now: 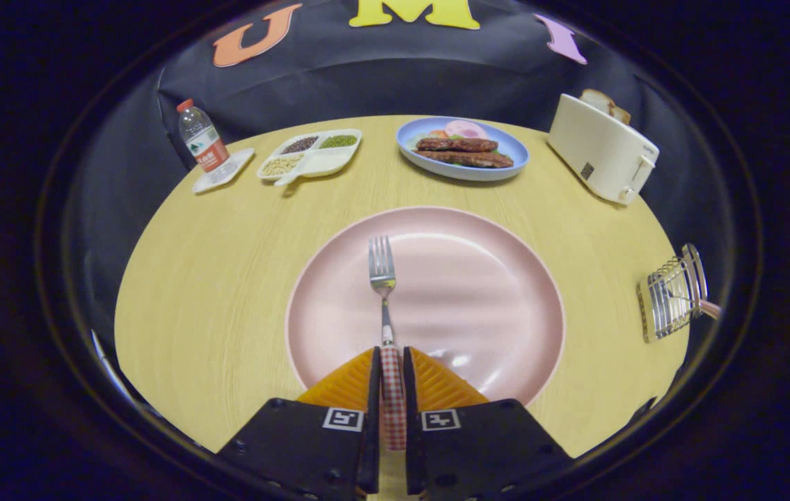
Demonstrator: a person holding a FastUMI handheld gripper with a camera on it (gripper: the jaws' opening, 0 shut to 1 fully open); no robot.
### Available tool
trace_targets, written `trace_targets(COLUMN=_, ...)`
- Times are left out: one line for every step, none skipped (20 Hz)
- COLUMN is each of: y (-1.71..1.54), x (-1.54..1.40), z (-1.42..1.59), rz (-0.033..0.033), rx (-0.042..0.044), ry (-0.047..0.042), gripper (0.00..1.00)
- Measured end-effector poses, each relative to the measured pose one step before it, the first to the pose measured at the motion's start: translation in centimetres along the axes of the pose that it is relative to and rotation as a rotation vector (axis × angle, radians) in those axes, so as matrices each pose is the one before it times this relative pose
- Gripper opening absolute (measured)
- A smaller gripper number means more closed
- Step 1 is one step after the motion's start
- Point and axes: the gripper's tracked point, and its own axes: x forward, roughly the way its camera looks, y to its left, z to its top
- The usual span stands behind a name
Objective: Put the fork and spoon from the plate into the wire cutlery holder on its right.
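While we have the tongs (392, 362) clenched on the fork's checked handle, the fork (382, 278) points straight ahead over the pink plate (478, 292), tines forward. We judge the grip narrow and far back on the handle, so the fork could pivot or droop as we swing it. Well off to the right of the tongs stands the wire cutlery holder (672, 296), near the tabletop (214, 278) edge; a hard nudge there might tip it or push it off. We cannot make out the spoon.
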Motion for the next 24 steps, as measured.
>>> trace_targets(y=-0.351, x=-0.062, z=0.664, rz=-0.01052, rx=-0.00728, ry=0.00163, gripper=0.16)
trace_targets(y=-0.052, x=-0.111, z=-0.695, rz=-0.00218, rx=-0.00103, ry=0.00229, gripper=0.07)
trace_targets(y=0.380, x=0.042, z=-0.116, rz=0.02326, rx=-0.00506, ry=0.00671, gripper=0.06)
trace_targets(y=-0.014, x=-0.309, z=0.023, rz=0.00401, rx=-0.01032, ry=0.00138, gripper=0.06)
trace_targets(y=-0.516, x=-0.415, z=0.161, rz=-0.02133, rx=-0.01606, ry=-0.00747, gripper=0.06)
trace_targets(y=-0.555, x=-0.465, z=0.256, rz=-0.01309, rx=-0.00807, ry=-0.01107, gripper=0.06)
trace_targets(y=-0.034, x=-0.553, z=0.190, rz=0.00990, rx=0.00106, ry=-0.00086, gripper=0.06)
trace_targets(y=-0.190, x=-0.697, z=0.129, rz=0.00867, rx=0.00628, ry=0.00204, gripper=0.06)
trace_targets(y=-0.439, x=-0.808, z=0.339, rz=0.00237, rx=0.00245, ry=-0.00410, gripper=0.06)
trace_targets(y=-0.573, x=-0.944, z=0.418, rz=-0.00156, rx=0.00048, ry=-0.00772, gripper=0.06)
trace_targets(y=-0.516, x=-0.922, z=0.444, rz=0.00195, rx=-0.00621, ry=-0.00846, gripper=0.06)
trace_targets(y=-0.555, x=-1.021, z=0.359, rz=0.00223, rx=-0.00972, ry=-0.00744, gripper=0.06)
trace_targets(y=-0.712, x=-1.092, z=0.314, rz=-0.00192, rx=-0.00935, ry=-0.00623, gripper=0.06)
trace_targets(y=-0.848, x=-1.065, z=0.257, rz=-0.00319, rx=-0.00774, ry=-0.00443, gripper=0.06)
trace_targets(y=-0.778, x=-1.043, z=0.318, rz=0.00119, rx=-0.00822, ry=-0.00251, gripper=0.06)
trace_targets(y=-0.997, x=-1.037, z=0.283, rz=-0.00346, rx=-0.00638, ry=-0.00584, gripper=0.06)
trace_targets(y=-1.172, x=-0.986, z=0.313, rz=-0.00807, rx=-0.00357, ry=-0.00704, gripper=0.06)
trace_targets(y=-1.361, x=-0.955, z=0.127, rz=-0.00932, rx=-0.00125, ry=-0.00216, gripper=0.06)
trace_targets(y=-1.280, x=-0.812, z=0.137, rz=-0.00804, rx=0.00437, ry=-0.00042, gripper=0.06)
trace_targets(y=-1.434, x=-0.723, z=0.091, rz=-0.00991, rx=0.00579, ry=0.00456, gripper=0.06)
trace_targets(y=-1.492, x=-0.764, z=0.101, rz=-0.00992, rx=0.01221, ry=0.00510, gripper=0.06)
trace_targets(y=-1.409, x=-0.774, z=0.104, rz=-0.00573, rx=0.01279, ry=0.00506, gripper=0.06)
trace_targets(y=-1.368, x=-0.685, z=0.143, rz=-0.00577, rx=0.00775, ry=0.00604, gripper=0.06)
trace_targets(y=-1.645, x=-0.660, z=0.023, rz=-0.00980, rx=0.00248, ry=0.01371, gripper=0.06)
